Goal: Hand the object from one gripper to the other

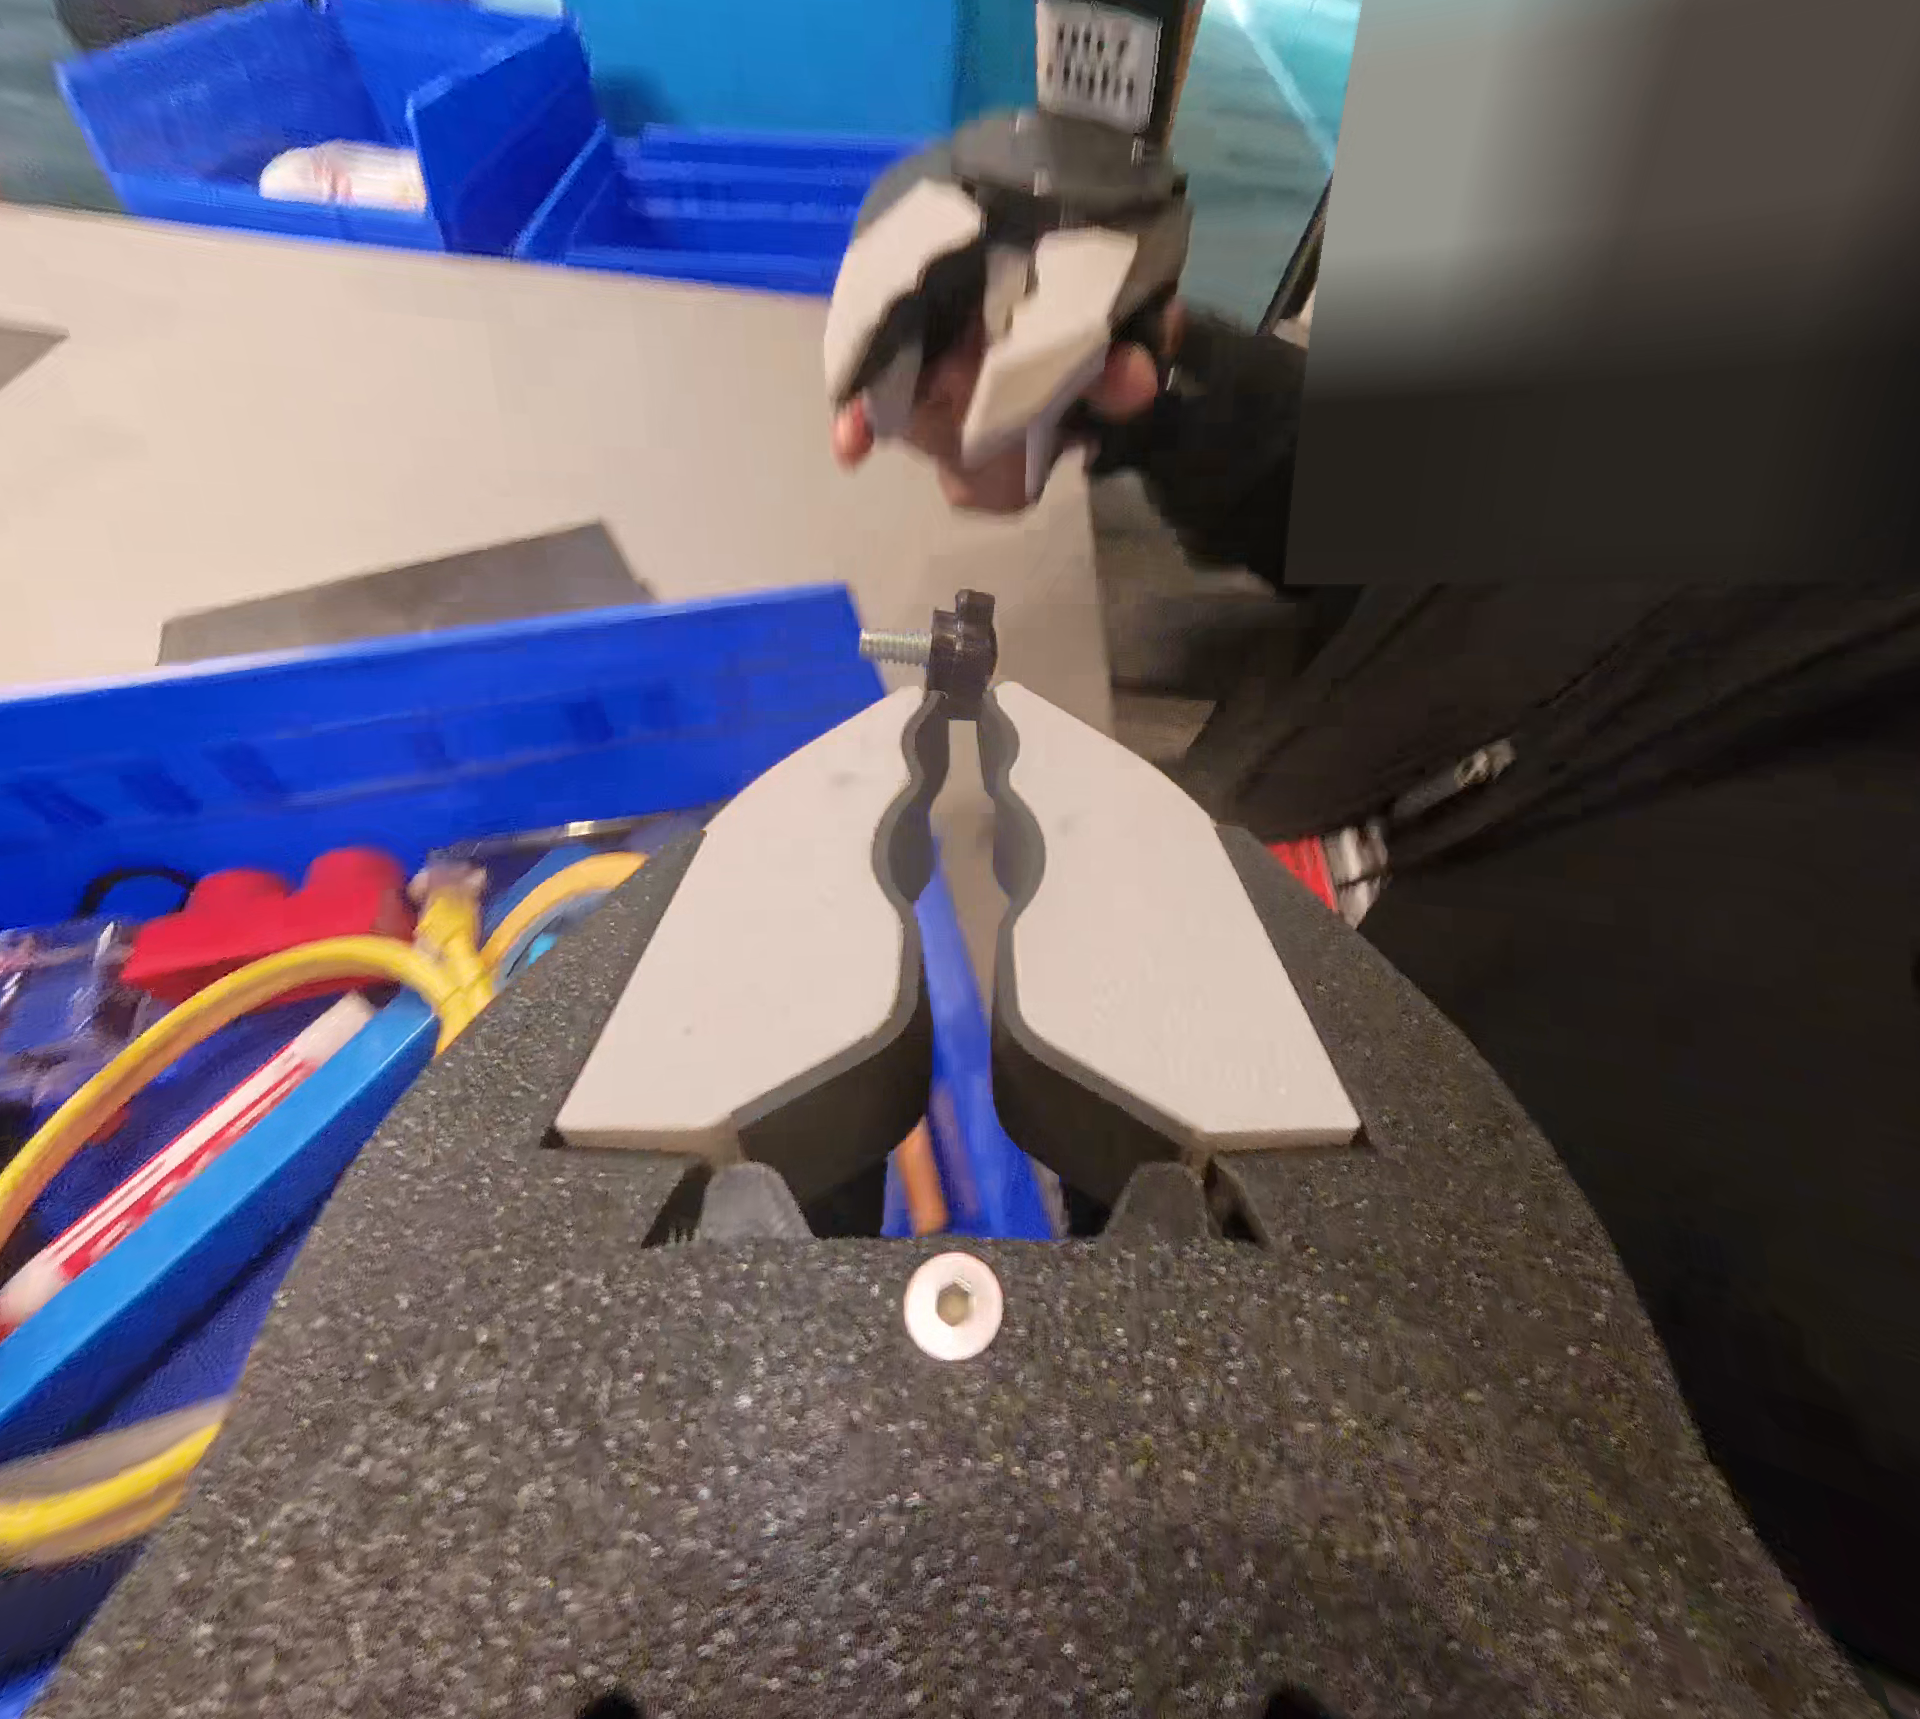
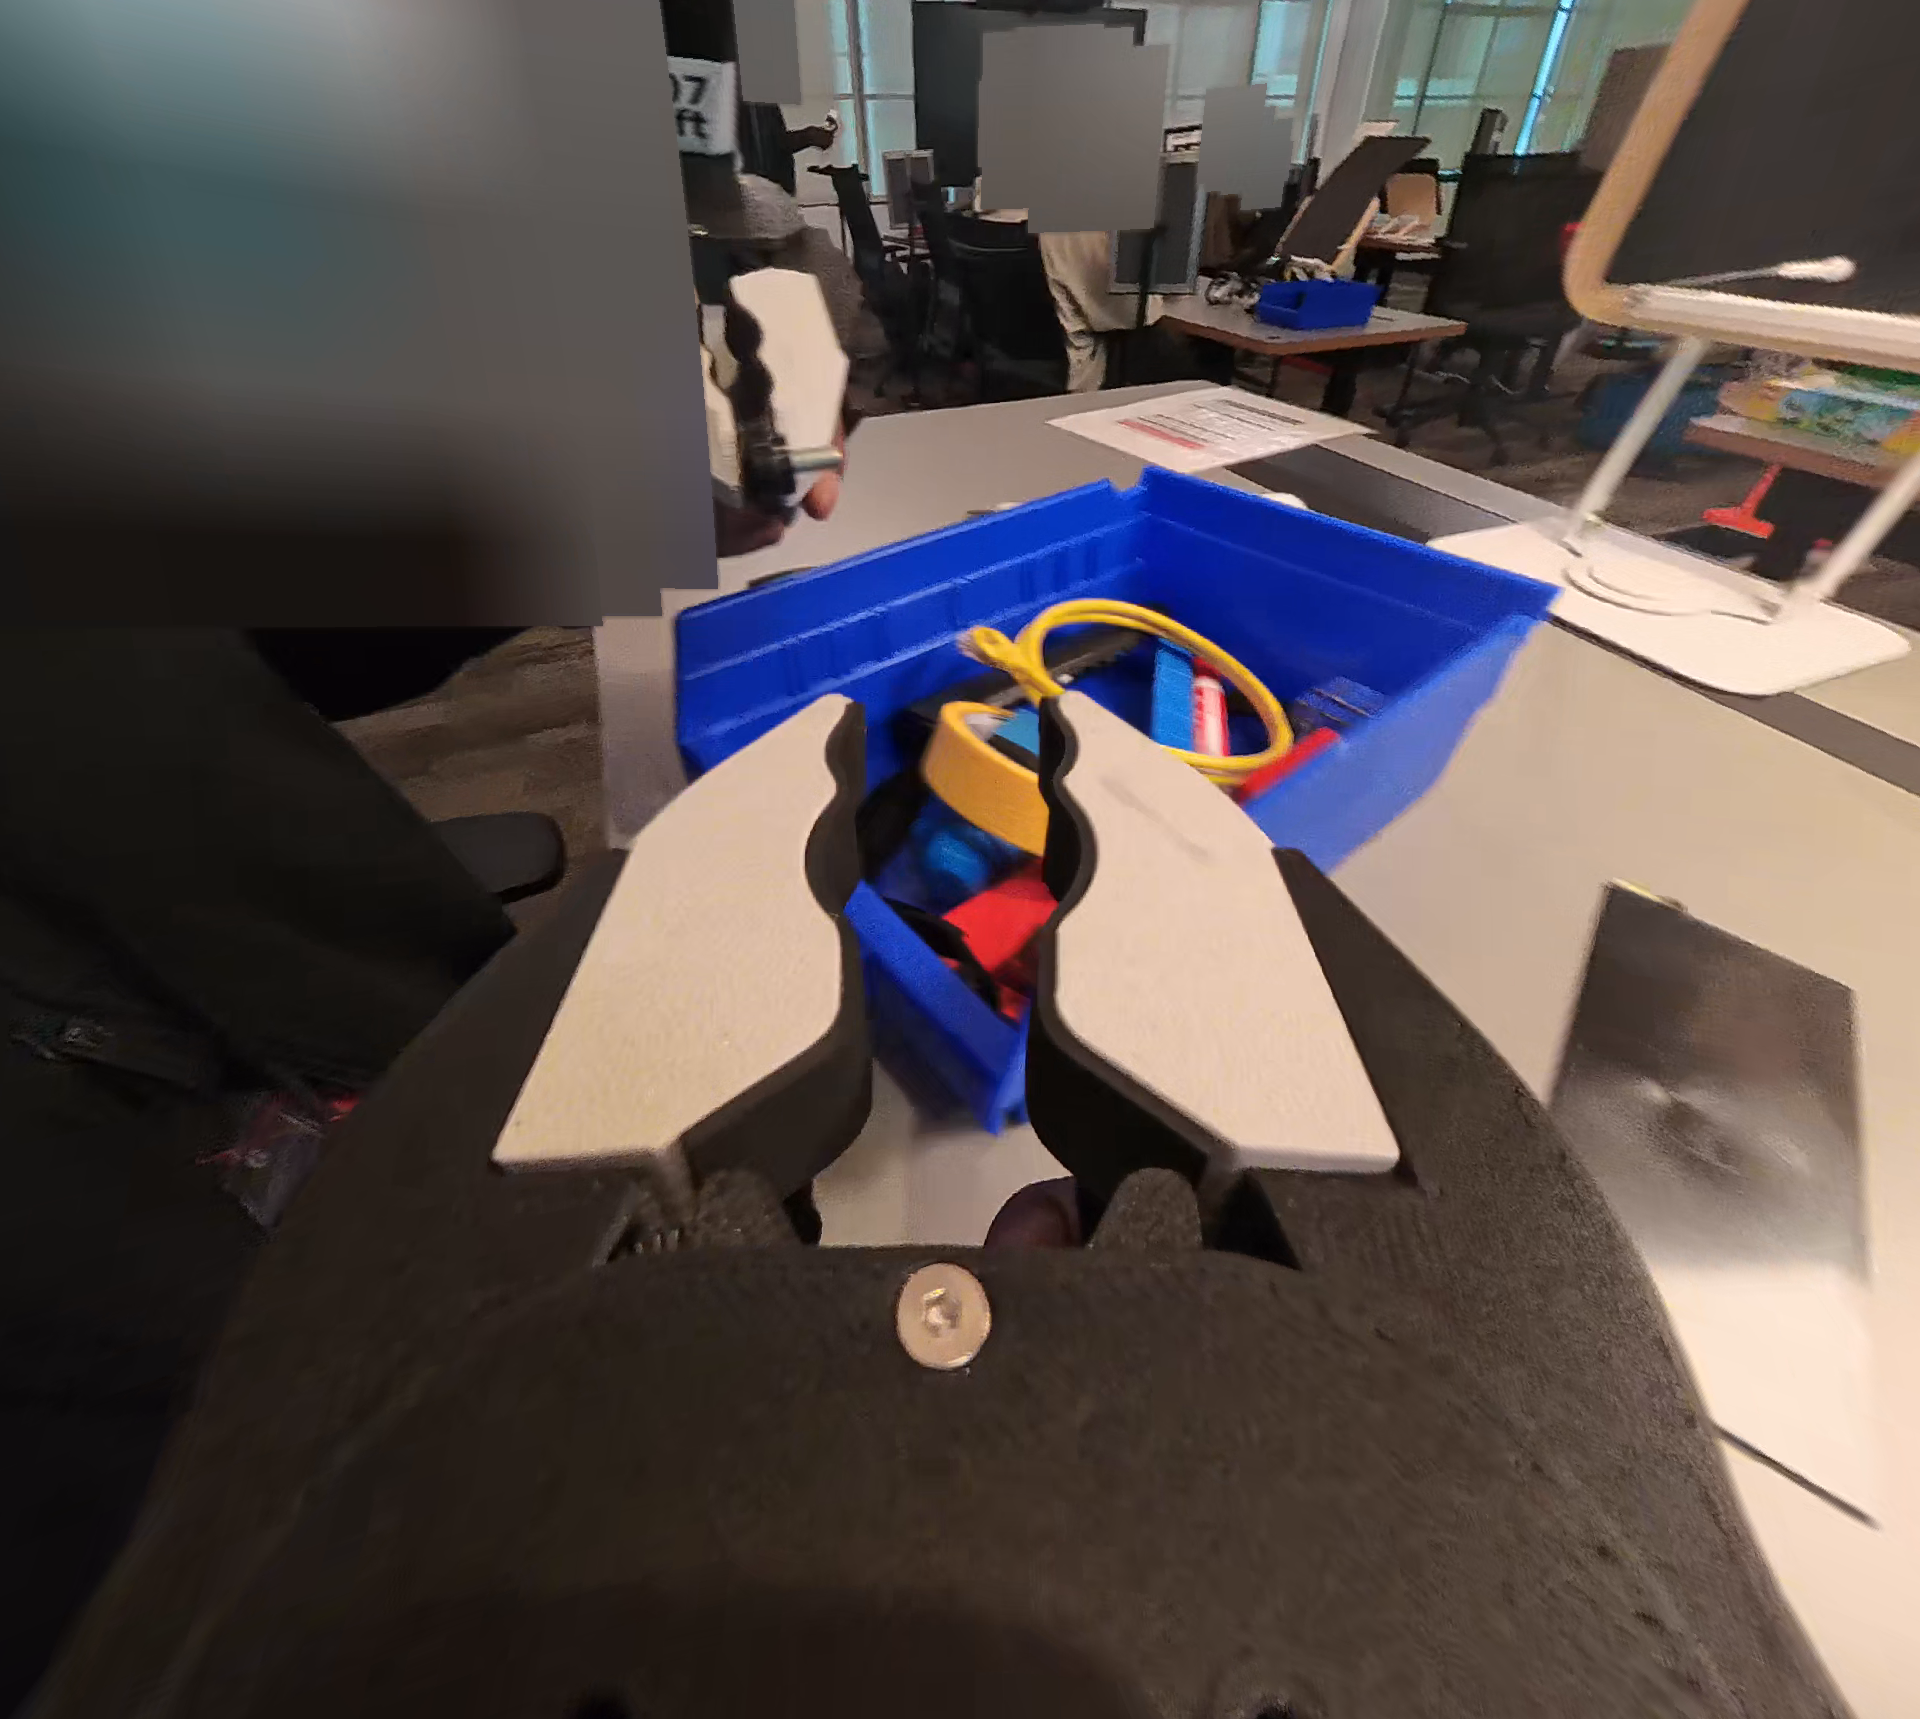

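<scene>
My left gripper [image 1: 958, 698] is shut on a black knob screw [image 1: 956, 646], pinching the knob at its fingertips with the threaded metal shaft pointing left. My right gripper [image 1: 940, 422] shows beyond it, open, held in a hand and tilted, apart from the screw. In the right wrist view my right gripper [image 2: 948, 719] is open and empty above the near corner of a blue bin [image 2: 1351, 589]. The left gripper [image 2: 774, 464] shows far off at the left with the screw [image 2: 805, 457] at its tip.
The blue bin [image 1: 416, 713] on the grey table [image 2: 1662, 838] holds a yellow cable [image 2: 1164, 630], tape roll [image 2: 977, 765] and red and blue parts. More blue bins [image 1: 260, 80] stand at the back. A white stand base [image 2: 1714, 620] and a paper sheet [image 2: 1205, 422] lie farther off. My right fingertips sit around 9 cm from my left ones.
</scene>
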The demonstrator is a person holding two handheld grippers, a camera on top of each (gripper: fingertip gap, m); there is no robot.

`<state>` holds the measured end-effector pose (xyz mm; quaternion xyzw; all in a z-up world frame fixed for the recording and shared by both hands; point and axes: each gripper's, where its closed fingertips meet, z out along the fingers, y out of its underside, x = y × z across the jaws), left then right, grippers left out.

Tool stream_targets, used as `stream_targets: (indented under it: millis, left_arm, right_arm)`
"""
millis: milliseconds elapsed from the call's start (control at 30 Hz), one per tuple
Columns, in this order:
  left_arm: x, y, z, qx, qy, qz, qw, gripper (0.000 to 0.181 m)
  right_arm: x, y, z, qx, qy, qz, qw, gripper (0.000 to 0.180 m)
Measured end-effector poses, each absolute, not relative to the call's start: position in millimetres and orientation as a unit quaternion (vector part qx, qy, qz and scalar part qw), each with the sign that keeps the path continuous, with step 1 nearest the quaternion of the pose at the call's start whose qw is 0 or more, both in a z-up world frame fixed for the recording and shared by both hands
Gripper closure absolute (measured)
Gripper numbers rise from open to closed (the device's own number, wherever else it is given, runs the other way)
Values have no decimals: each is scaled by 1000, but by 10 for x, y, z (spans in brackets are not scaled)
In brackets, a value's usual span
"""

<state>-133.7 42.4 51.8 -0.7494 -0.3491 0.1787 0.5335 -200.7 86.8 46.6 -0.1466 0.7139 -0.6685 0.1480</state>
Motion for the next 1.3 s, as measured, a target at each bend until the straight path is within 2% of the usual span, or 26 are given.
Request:
stream_targets:
  millis: [33,300,467,500,667,733,767,833,967,1033,1200,1267,1300]
  left_arm:
    - [-1309,527,564,-741,-340,184,549,174]
    - [-1032,992,493,-752,-249,223,568,174]
    - [-702,1188,523,-755,-205,262,566,174]
    - [-631,1226,530,-755,-199,274,561,174]
    - [-249,1425,632,-740,-185,313,566,174]
    - [-143,1469,652,-733,-194,330,563,173]
    - [-116,1461,664,-726,-203,344,559,168]
    - [-84,1413,701,-708,-224,361,563,132]
    - [-121,1334,853,-649,-286,272,650,120]
    - [-248,1276,828,-621,-323,211,682,117]
    - [-591,1136,513,-614,-389,152,670,120]
    - [-642,1107,471,-613,-392,149,670,133]
    - [-639,1105,472,-612,-386,146,674,149]
  right_arm:
    - [-1843,869,493,-159,710,-669,151,147]
    - [-994,850,621,-218,688,-661,205,139]
    - [-614,1039,629,-261,690,-646,196,146]
    - [-530,1086,653,-269,685,-648,195,152]
    - [-144,1295,761,-309,662,-657,184,156]
    - [-56,1340,788,-325,652,-668,149,156]
    - [-27,1356,799,-335,646,-674,128,156]
    - [-55,1327,820,-345,632,-692,55,156]
    - [-224,1180,784,-387,576,-704,-148,156]
    - [-263,1122,752,-415,536,-701,-219,156]
    - [-403,932,676,-430,502,-702,-264,156]
    - [-478,855,639,-430,497,-702,-273,156]
    - [-518,815,616,-430,499,-699,-277,156]
